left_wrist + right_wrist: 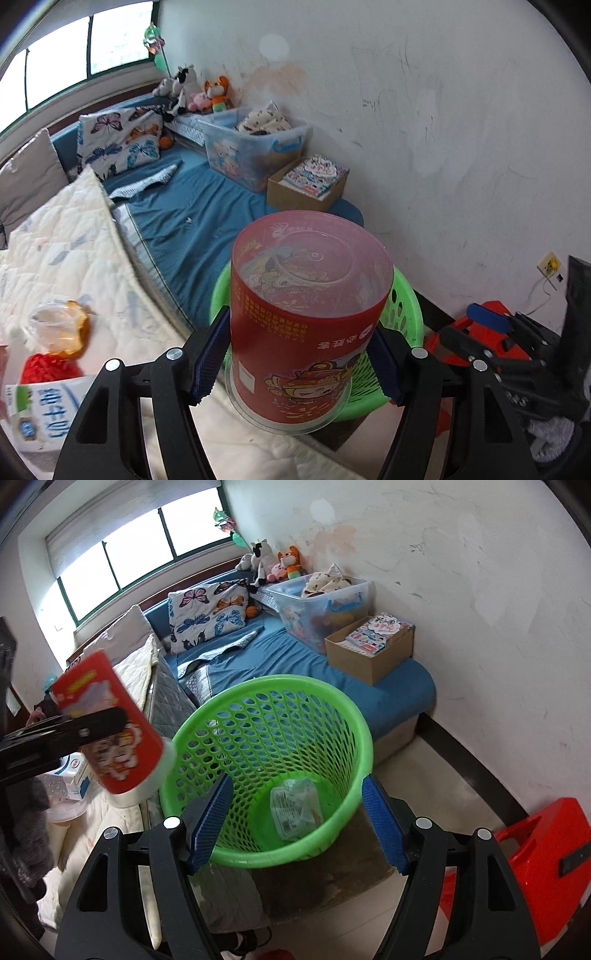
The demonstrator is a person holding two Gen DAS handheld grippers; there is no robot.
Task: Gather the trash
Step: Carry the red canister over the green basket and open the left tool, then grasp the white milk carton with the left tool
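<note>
Between the left gripper's blue pads sits a red, cartoon-printed tub [308,325]; ahead of it, a green lattice basket [269,760]. Beyond lies a blue sheet [295,661]; a butterfly-patterned pillow [208,614].

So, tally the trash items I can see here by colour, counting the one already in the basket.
Red: 2, the tub and the mesh ball
White: 1, the milk carton
Clear: 2, the cup and the wrapper in the basket
Total: 5

**Plastic, cloth and card**

The red tub [306,325] is glossy, translucent plastic with a printed paper-like label. The green basket [354,716] is smooth perforated plastic, holding a crinkled clear wrapper [295,806]. The white quilt [62,251] is stitched matt cloth; the box [369,657] is plain cardboard.
</note>
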